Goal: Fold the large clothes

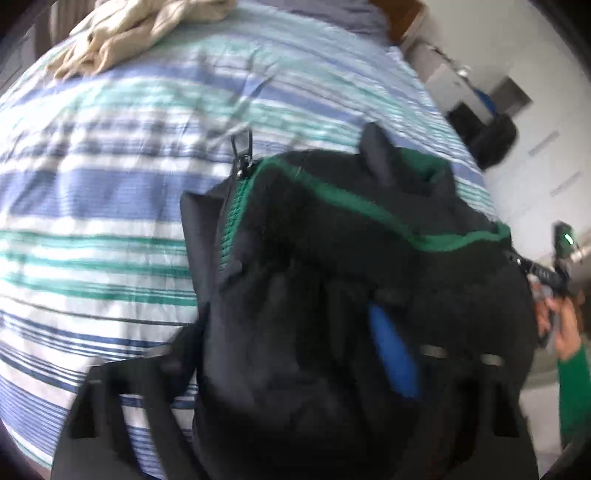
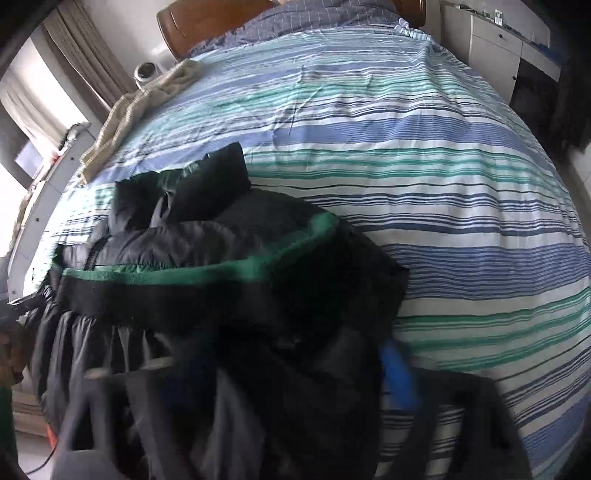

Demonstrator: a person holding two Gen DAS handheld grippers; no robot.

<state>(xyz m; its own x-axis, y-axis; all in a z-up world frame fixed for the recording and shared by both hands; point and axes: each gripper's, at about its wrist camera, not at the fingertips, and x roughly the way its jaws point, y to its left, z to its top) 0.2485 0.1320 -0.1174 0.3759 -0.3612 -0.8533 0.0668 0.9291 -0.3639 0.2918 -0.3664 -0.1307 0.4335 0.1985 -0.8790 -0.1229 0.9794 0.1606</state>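
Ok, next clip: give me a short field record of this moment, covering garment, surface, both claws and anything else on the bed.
garment: black jacket with green trim, bunched, partly hanging off the near edge of the bed
zipper: metal pull sticking up at the jacket's edge
surface: striped bedspread, blue, green and white
left claw: buried in jacket fabric, appears closed on it
right claw: also wrapped in the jacket, appears closed on it
other item: beige cloth, crumpled at the far left side of the bed
image quality: motion blur in both views

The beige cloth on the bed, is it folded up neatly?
No, the beige cloth lies crumpled in a loose heap on the striped bedspread.
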